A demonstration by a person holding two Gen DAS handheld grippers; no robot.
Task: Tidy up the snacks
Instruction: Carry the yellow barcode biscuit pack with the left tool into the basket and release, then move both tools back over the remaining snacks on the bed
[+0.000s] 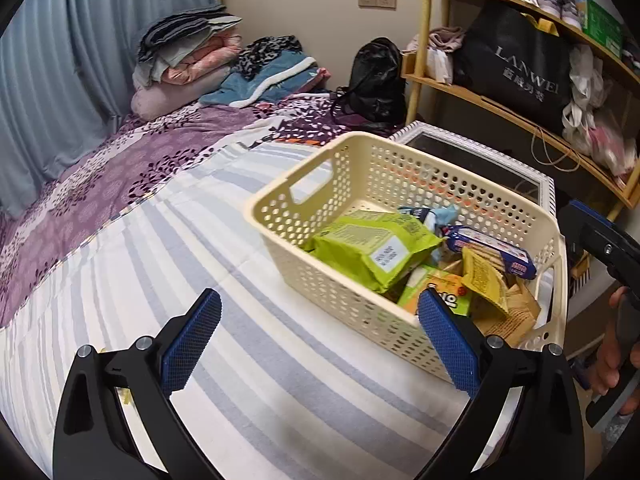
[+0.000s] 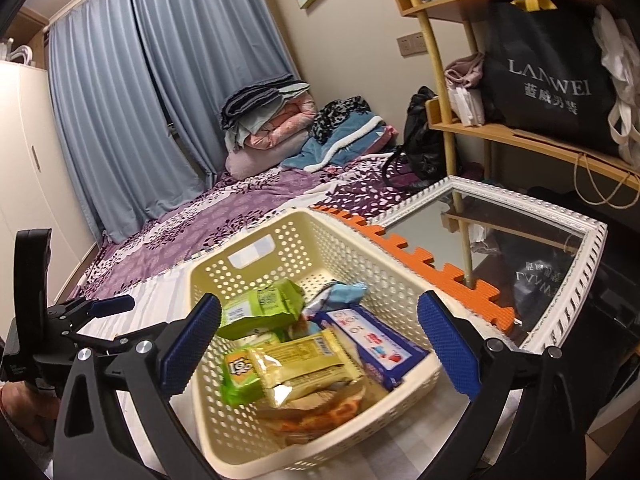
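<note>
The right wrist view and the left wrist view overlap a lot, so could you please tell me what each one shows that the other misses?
Only the right wrist view shows the white wardrobe, the orange foam mat and the open left gripper from the side. Only the left wrist view shows the basket's near outer wall and a hand gripping the right gripper's handle. Both show the snack-filled basket, the green packet, the blue packet, the mirror, the shelf and the bed.
</note>
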